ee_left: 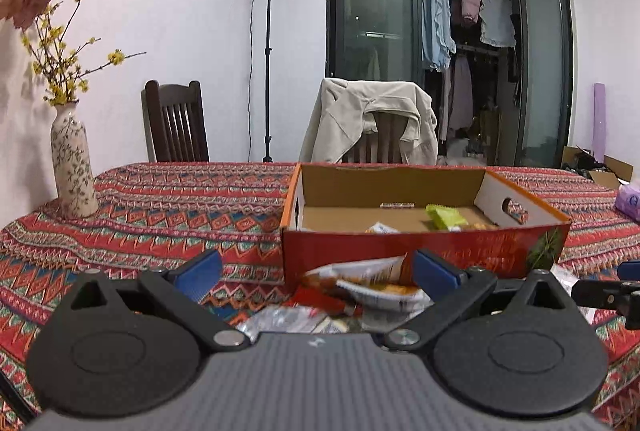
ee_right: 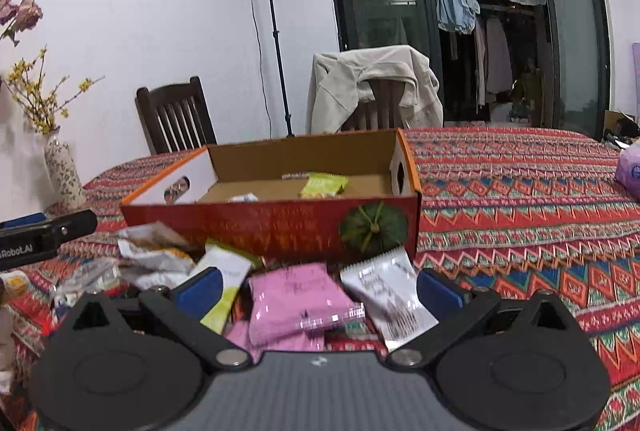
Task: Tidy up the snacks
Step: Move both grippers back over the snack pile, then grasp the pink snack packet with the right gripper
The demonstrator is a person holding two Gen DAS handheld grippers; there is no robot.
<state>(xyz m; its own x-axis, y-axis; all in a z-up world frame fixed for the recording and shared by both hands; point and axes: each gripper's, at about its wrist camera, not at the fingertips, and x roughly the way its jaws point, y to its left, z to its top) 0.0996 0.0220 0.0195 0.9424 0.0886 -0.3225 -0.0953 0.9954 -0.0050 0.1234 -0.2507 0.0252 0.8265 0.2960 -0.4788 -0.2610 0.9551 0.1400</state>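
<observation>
Early in the sort, by the look of it. Patterned tablecloth (ee_right: 520,199) covering the whole table, with the open cardboard box (ee_right: 280,227) standing near its middle, red front wall with a printed green pumpkin facing the grippers. Mostly bare box floor: only a green packet (ee_right: 323,185), a small white packet (ee_right: 243,198) and a thin strip against the back wall inside. Far more left outside, heaped on the cloth just before the box's front wall: a pink packet (ee_right: 296,295), a white printed sachet (ee_right: 390,295), a white-and-lime sachet (ee_right: 224,285), and crumpled orange-and-white wrappers (ee_left: 372,279) toward the left.

Right gripper (ee_right: 318,289) low over the pink packet, blue pads spread wide, one on either side of the pile, holding nothing. Left gripper (ee_left: 316,271) likewise wide apart and empty, hovering over the crumpled wrappers and a silvery packet (ee_left: 280,319); contact with either not clear from here.

Judgement: three items boxed, most of the pile yet to go, no grasp yet made by either side.
</observation>
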